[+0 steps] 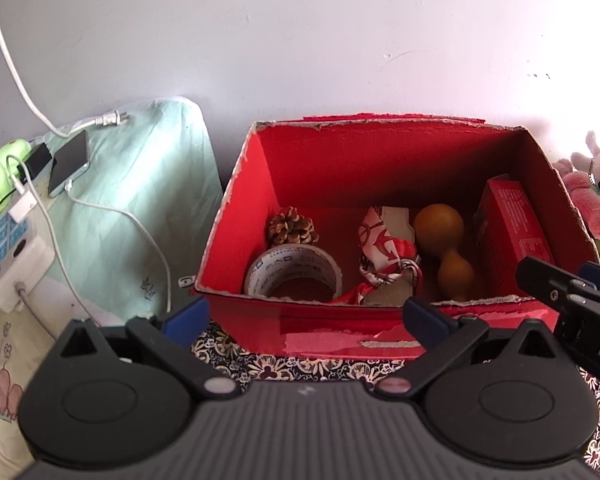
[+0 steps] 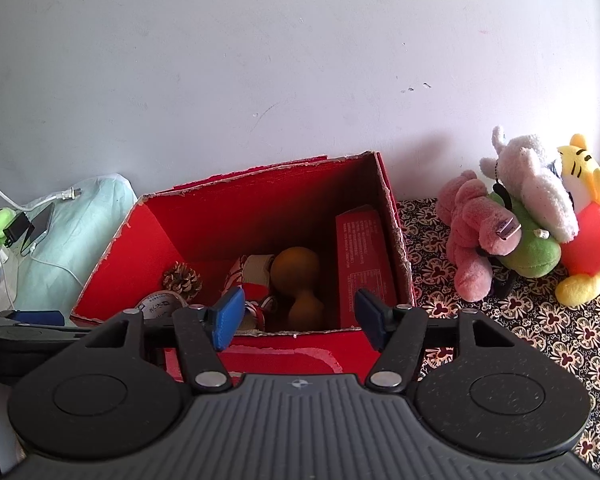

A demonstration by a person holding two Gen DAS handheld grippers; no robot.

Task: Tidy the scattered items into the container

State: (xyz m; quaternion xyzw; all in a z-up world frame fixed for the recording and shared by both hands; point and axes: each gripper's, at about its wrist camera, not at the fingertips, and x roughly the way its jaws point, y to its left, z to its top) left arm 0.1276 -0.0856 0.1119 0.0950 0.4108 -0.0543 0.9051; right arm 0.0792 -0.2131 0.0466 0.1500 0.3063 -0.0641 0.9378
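Two grippers are held just in front of the red box (image 1: pixel 380 332), and neither carries anything: the left gripper (image 1: pixel 306 318) is spread wide, its blue pads (image 1: pixel 424 318) well apart, and the right gripper (image 2: pixel 300 316) is likewise released, nothing being seen between its pads (image 2: pixel 230 318). Inside the box a tape roll (image 1: pixel 294 274), a pine cone (image 1: pixel 292 226), a patterned cloth (image 1: pixel 384 256), a brown gourd (image 1: pixel 446 246) and a red carton (image 1: pixel 514 232) leaning on the right wall are already gathered. What is left outside, as far as can be seen, is the heap of plush toys (image 2: pixel 532 216) on the patterned cover (image 2: pixel 540 320), against the wall and beyond the box's right wall. The coming move is judged to turn on that bearing: the heap lies ahead and to the right of the right gripper, with the box between it and the left gripper, so the right hand is clearly the nearer. The pink toy (image 2: pixel 474 232) is nearest the box, its body lying slantwise toward the box corner, so a grasp across that slant is judged best. Whether the toys count among the scattered items cannot be told. A phone (image 1: pixel 70 166) on its cable rests on the pillow (image 1: pixel 140 200) to the left.
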